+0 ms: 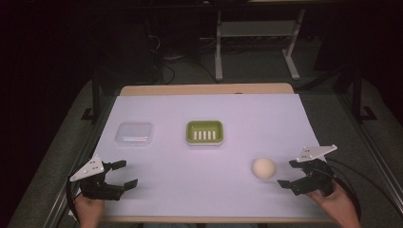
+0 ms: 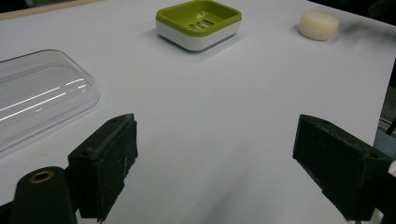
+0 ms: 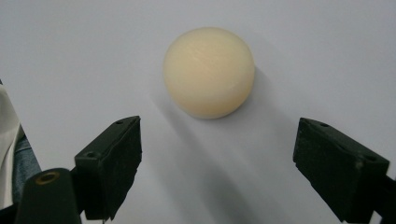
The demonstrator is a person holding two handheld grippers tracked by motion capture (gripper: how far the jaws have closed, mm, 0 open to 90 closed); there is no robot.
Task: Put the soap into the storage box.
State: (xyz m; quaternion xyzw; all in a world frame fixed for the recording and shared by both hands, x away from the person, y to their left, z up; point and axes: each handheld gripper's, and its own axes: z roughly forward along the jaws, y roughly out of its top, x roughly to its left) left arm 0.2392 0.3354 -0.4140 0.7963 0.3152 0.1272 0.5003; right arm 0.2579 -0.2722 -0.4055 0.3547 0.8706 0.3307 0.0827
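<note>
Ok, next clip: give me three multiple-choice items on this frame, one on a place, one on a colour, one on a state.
1. Where does the round soap lie?
A. In the soap dish
B. On the white sheet, just ahead of the right tongs
C. Under the clear lid

2. What colour is the inside of the soap dish?
A. Green
B. Red
C. Blue

3. How do the right tongs stand?
A. Shut on the soap
B. Shut on nothing
C. Open, apart from the soap

Answers:
1. B: the right gripper view shows the soap on the bare white sheet beyond the jaws, while the clear lid sits far off to the left.
2. A: its slotted tray is green in a white base.
3. C: the jaws stand wide apart, with sheet visible between them and the soap.
</note>
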